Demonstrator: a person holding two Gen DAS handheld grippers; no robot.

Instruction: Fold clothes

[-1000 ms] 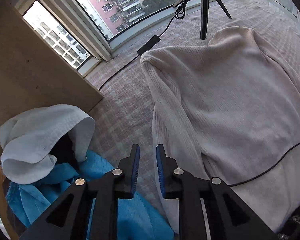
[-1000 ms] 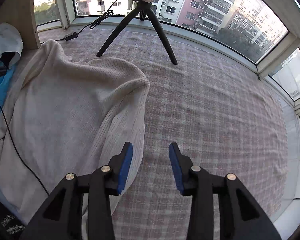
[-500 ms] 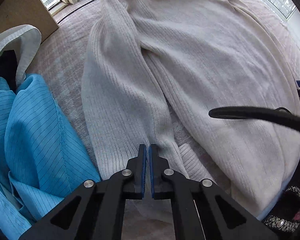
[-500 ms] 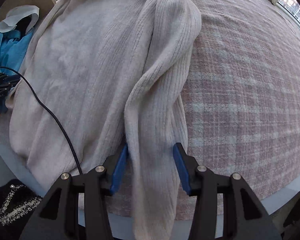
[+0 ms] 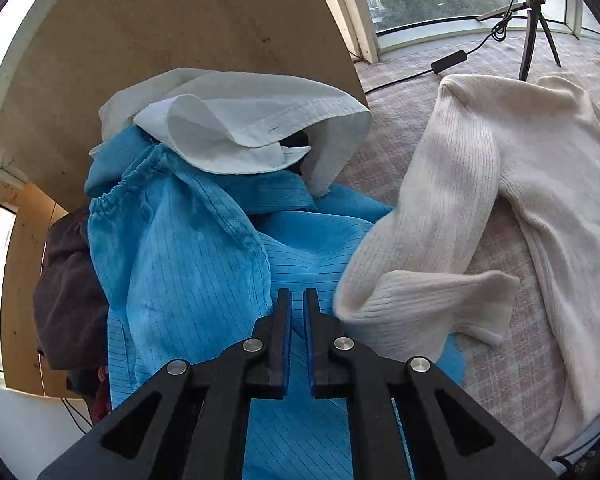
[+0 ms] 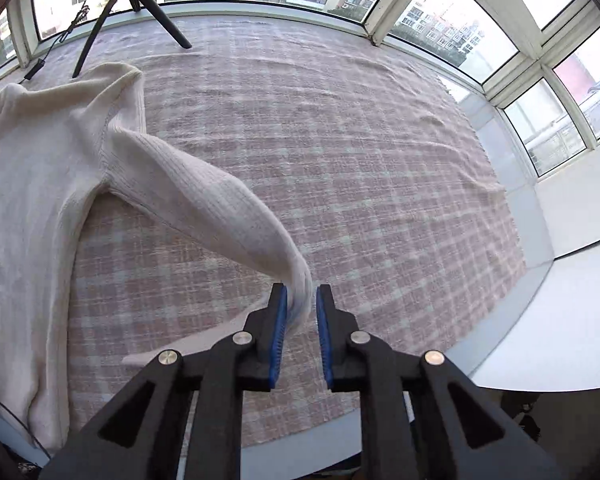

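A cream ribbed sweater [image 5: 548, 184] lies on the plaid-covered table [image 6: 340, 140]. In the left wrist view its left sleeve [image 5: 432, 240] lies loose, its cuff draped over a blue garment [image 5: 204, 264]. My left gripper [image 5: 296, 312] hovers over the blue garment beside that cuff, its jaws nearly together with a thin gap and nothing between them. In the right wrist view my right gripper [image 6: 301, 308] is shut on the cuff of the right sleeve [image 6: 220, 208] and holds it stretched out to the right of the sweater body [image 6: 32, 184].
A pile of clothes sits at the table's left: a white garment [image 5: 244, 128] on top, a dark one [image 5: 68, 300] beside it. A wooden board [image 5: 172, 28] stands behind. A tripod [image 6: 128, 4] and a cable [image 5: 448, 62] stand at the back. The table edge [image 6: 500, 320] is near right.
My left gripper let go of the left sleeve and swung left over the blue garment. My right gripper closed on the right sleeve and pulled it out to the right.
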